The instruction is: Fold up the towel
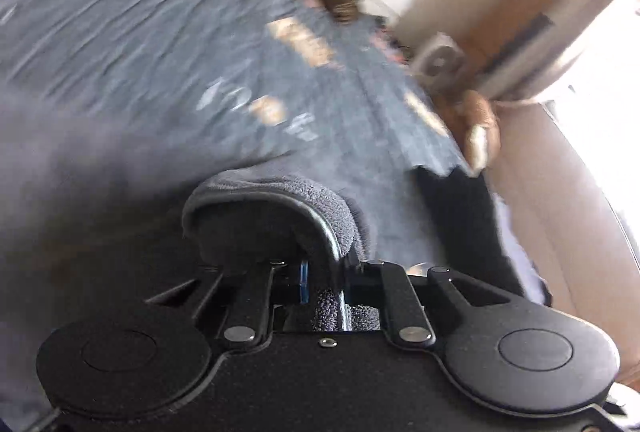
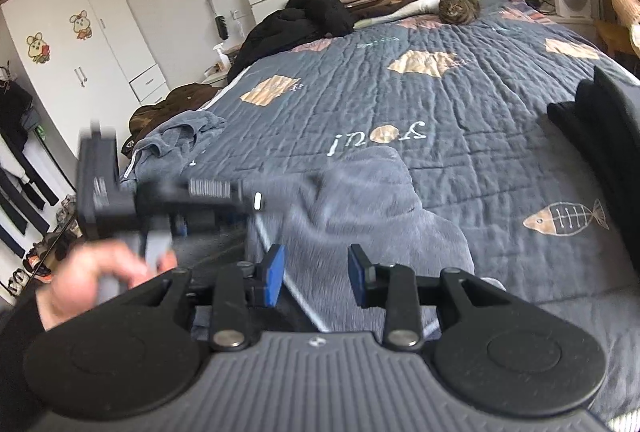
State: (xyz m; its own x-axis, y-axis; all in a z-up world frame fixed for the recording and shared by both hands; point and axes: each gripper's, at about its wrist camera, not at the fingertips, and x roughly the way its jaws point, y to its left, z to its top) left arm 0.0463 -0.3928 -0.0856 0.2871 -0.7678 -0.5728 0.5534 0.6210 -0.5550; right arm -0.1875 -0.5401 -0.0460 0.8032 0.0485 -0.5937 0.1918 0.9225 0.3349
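A grey fleece towel (image 2: 360, 200) lies rumpled on the quilted bed cover (image 2: 460, 136) near its front edge. My right gripper (image 2: 316, 274) hovers just above it, open, with nothing between its blue pads. To the left, my left gripper (image 2: 168, 200) is motion-blurred in a hand (image 2: 88, 280) at the towel's left part. In the left wrist view the towel (image 1: 280, 200) is draped over my left gripper (image 1: 324, 272), which is shut on its piped hem; cloth hides the fingertips. This view is heavily blurred.
A cat (image 2: 458, 6) lies at the head of the bed beside a black clothes pile (image 2: 304, 20). Another grey cloth (image 2: 180, 136) and a brown garment (image 2: 168, 108) sit at the bed's left edge. A black item (image 2: 600, 136) is at the right. A white wardrobe (image 2: 80, 44) stands on the left.
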